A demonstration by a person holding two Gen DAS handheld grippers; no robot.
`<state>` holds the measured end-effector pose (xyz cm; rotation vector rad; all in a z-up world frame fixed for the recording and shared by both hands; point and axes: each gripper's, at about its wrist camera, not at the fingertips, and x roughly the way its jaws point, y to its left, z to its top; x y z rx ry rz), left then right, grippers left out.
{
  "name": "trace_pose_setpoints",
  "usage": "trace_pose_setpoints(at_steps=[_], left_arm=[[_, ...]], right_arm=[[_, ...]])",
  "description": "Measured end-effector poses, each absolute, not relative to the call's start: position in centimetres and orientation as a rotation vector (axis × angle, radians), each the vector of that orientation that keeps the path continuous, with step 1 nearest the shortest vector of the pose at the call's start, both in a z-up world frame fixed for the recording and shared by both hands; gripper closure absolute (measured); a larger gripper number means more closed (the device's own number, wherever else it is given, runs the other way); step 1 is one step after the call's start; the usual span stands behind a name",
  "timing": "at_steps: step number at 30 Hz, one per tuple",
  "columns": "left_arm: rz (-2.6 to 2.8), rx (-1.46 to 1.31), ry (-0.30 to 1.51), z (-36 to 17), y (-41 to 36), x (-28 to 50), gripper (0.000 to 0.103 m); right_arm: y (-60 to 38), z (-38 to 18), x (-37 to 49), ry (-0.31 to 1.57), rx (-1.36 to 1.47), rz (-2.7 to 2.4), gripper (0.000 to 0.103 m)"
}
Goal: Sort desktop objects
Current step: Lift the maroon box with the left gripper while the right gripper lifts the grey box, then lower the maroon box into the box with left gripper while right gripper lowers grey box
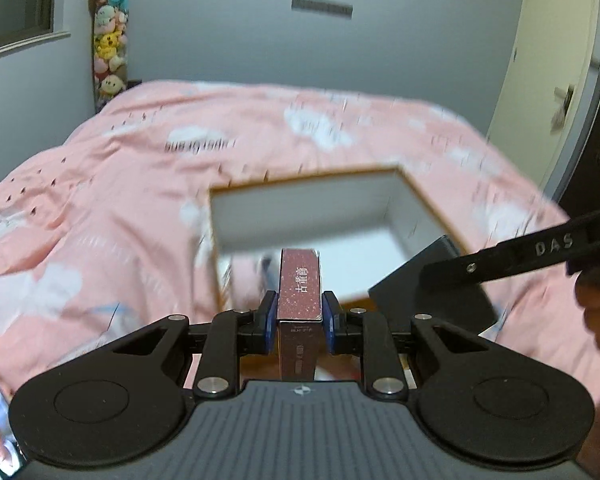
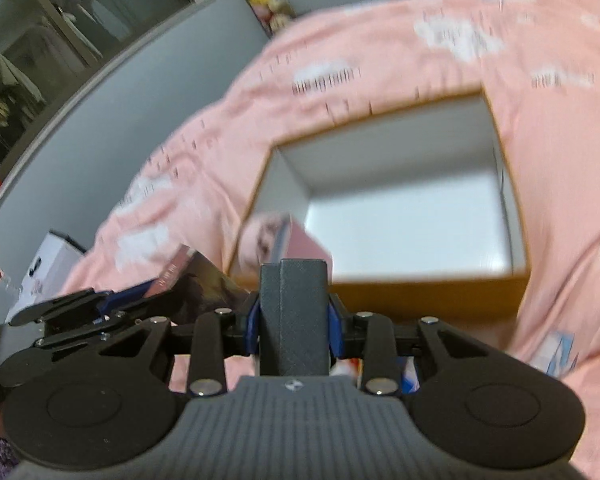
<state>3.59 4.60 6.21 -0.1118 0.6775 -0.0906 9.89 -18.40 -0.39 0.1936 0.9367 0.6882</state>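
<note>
One open box (image 1: 416,204) sits on the pink duvet (image 1: 100,200), white inside, and nothing shows on the part of its floor I can see (both views are blurry). Two grippers, one item each: the left gripper (image 1: 299,322) is clamped on a reddish pack (image 1: 300,284) standing upright, just in front of the box. The right gripper (image 2: 293,322) is squeezing a dark grey block (image 2: 293,308), also at the box's near edge.

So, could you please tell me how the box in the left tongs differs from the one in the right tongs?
The red box is speckled maroon with printed characters; the dark grey box is plain and textured. The red box looks slimmer, the dark grey box wider. Both are clamped between blue pads, near the open carton.
</note>
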Motion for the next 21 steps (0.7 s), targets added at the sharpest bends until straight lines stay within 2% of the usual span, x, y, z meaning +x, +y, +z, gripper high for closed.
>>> trace_pose_setpoints(at_steps=[5,10,17,21], left_arm=[[-0.104,-0.174,0.614,7.5,4.2,6.3,0.077],[-0.103,-0.188,0.573,7.9,3.4,9.1,0.077],[-0.087,-0.239,0.603,5.8,2.4,13.0,0.077],[-0.068,-0.213,0.662,3.6,1.8,14.4,0.077]], right_arm=[[-17.9,2.5,11.4,0.829,0.164,0.676,0.068],[-17.5,3.2,14.1,0.808,0.139,0.633,0.068],[-16.6,1.7,17.8,0.817,0.100,0.553,0.068],[-16.2,-0.7,19.8,0.883,0.094,0.534,0.068]])
